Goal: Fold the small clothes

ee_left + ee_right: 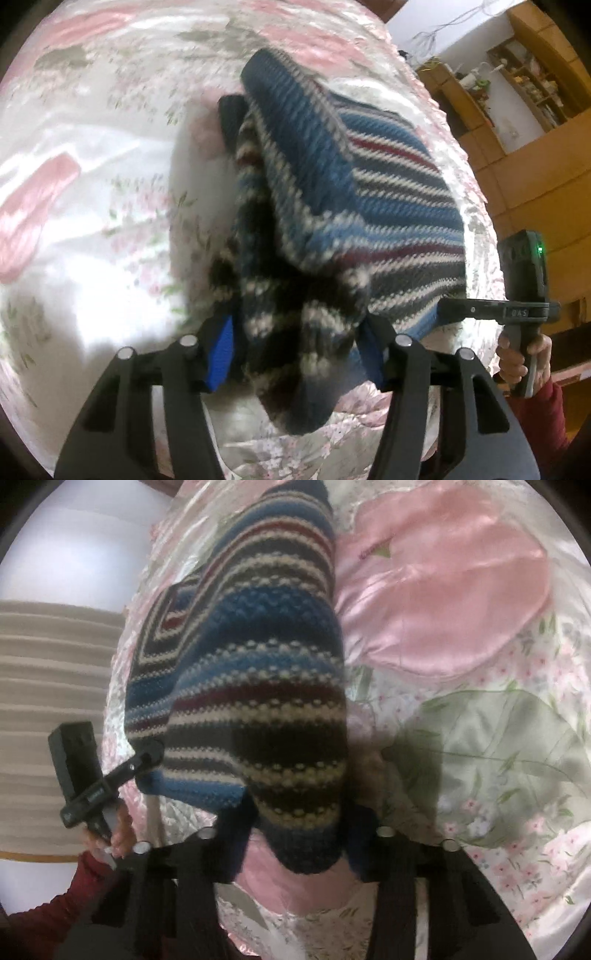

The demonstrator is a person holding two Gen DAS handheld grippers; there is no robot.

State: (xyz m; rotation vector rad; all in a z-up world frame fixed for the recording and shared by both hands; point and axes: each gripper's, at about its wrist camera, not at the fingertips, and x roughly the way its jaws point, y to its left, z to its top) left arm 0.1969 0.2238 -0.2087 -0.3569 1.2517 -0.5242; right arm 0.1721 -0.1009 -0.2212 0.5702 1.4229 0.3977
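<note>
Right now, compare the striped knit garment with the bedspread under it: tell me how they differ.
Pattern: the striped knit garment has blue, white and maroon bands; the bedspread is pale with pink flowers.
Surface: the garment is coarse knit; the bedspread is shiny and smooth.
Pose: the garment is bunched, held by the left gripper and the right gripper; the bedspread lies spread out.
Both are soft fabric.

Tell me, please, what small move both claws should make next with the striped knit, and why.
Probably carry the lifted fold across and lower it flat. Both the left claw and right claw grip bunched edges of the striped knit, which hangs doubled above the floral bedspread rather than lying flat.
</note>
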